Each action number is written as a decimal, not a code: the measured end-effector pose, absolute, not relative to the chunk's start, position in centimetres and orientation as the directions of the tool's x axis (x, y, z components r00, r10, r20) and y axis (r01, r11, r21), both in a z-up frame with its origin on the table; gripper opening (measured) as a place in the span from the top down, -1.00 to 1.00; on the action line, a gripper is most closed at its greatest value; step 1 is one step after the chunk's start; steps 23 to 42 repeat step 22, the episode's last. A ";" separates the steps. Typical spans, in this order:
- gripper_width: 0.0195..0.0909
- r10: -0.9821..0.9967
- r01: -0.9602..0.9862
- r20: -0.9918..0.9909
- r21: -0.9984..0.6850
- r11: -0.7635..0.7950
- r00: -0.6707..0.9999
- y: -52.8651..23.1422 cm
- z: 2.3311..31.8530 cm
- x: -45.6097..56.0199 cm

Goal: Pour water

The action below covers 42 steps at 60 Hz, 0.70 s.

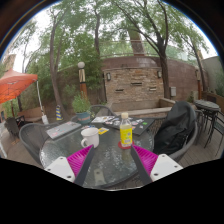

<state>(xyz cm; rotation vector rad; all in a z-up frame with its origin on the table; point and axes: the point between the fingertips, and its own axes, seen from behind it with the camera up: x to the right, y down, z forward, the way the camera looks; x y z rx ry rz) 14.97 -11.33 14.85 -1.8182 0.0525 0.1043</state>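
gripper [113, 158]: fingers spread, holding nothing | clear plastic bottle with yellow label [126, 131]: upright on round glass patio table [100, 165], just ahead between the fingers | white mug [90, 137]: left of bottle, apart | dark bag [176, 130]: on chair at right | path to bottle unobstructed

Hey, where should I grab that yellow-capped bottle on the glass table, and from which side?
Grip the bottle around its mid-body, below the yellow cap, coming straight ahead from the gripper side. It stands upright just beyond the open jaws with nothing between, and its round, narrow body should fit between them. The white mug sits to its left, so keep centred.
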 end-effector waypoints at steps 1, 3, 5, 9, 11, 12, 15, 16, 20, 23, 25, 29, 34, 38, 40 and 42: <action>-0.75 0.019 -0.100 -0.107 -0.965 -0.242 0.994 -12.0 15.1 14.9; -0.75 0.015 -0.114 -0.121 -0.966 -0.234 0.993 -13.2 15.5 14.7; -0.75 0.012 -0.123 -0.129 -0.966 -0.229 0.992 -14.3 15.9 14.7; -0.75 0.000 -0.123 -0.127 -0.968 -0.219 0.992 -16.3 16.3 14.8; -0.75 -0.009 -0.119 -0.120 -0.971 -0.209 0.993 -17.1 16.6 15.1; -0.75 -0.014 -0.117 -0.116 -0.972 -0.203 0.993 -17.5 16.7 15.3; -0.75 -0.027 -0.110 -0.107 -0.976 -0.186 0.994 -18.4 17.3 15.6; -0.75 -0.029 -0.108 -0.104 -0.977 -0.182 0.994 -18.7 17.4 15.6; -0.75 -0.031 -0.102 -0.098 -0.979 -0.176 0.995 -19.5 17.5 15.7; -0.75 -0.029 -0.102 -0.099 -0.979 -0.176 0.995 -19.7 17.6 15.7; -0.75 -0.029 -0.102 -0.099 -0.979 -0.176 0.995 -19.7 17.6 15.7; -0.75 -0.029 -0.102 -0.099 -0.979 -0.176 0.995 -19.7 17.6 15.7; -0.75 -0.029 -0.102 -0.099 -0.979 -0.176 0.995 -19.7 17.6 15.7; -0.75 -0.029 -0.102 -0.099 -0.979 -0.176 0.995 -19.7 17.6 15.7; -0.75 -0.029 -0.102 -0.099 -0.979 -0.176 0.995 -19.7 17.6 15.7; -0.75 -0.029 -0.102 -0.099 -0.979 -0.176 0.995 -19.7 17.6 15.7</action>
